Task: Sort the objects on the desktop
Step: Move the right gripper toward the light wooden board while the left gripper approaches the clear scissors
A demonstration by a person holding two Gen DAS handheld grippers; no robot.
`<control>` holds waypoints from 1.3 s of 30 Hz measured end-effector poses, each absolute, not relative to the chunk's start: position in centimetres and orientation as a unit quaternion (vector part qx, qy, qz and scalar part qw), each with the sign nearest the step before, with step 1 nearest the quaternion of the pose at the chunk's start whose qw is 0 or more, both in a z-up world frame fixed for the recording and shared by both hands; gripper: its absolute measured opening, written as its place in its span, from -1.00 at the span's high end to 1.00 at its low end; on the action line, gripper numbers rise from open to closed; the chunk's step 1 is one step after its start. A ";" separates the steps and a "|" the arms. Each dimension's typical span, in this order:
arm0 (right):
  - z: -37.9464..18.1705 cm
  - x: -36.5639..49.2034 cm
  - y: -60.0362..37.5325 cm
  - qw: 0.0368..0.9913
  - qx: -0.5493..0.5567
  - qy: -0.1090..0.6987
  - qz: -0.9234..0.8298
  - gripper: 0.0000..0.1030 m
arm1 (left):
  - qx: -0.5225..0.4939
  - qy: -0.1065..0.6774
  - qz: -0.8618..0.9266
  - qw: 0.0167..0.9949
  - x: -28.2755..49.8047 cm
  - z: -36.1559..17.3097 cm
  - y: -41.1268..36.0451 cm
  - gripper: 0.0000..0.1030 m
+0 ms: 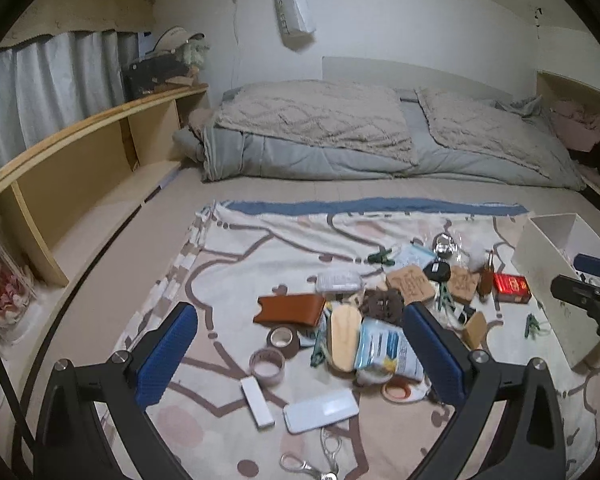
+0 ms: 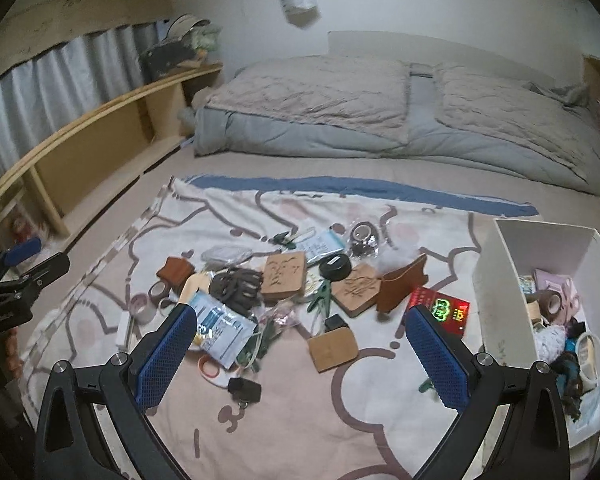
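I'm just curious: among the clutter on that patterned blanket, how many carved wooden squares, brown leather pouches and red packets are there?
Engraved square wooden plaques: 2
Brown leather pouches: 2
Shiny red packet: 1
Total: 5

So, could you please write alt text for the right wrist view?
The open right gripper hangs above small objects scattered on a patterned blanket. A white box, partly filled, stands at the right, and folded bedding lies behind.
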State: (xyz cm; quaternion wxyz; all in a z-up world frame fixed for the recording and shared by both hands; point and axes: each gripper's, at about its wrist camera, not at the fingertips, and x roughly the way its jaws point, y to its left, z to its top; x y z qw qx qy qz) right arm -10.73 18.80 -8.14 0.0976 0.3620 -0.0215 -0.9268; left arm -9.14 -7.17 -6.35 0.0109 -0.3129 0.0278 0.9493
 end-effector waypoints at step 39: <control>-20.5 -21.7 24.5 -0.055 0.525 -0.076 -0.846 -1.00 | -0.511 0.158 0.845 0.023 -9.5 -19.3 -9.0 -1.00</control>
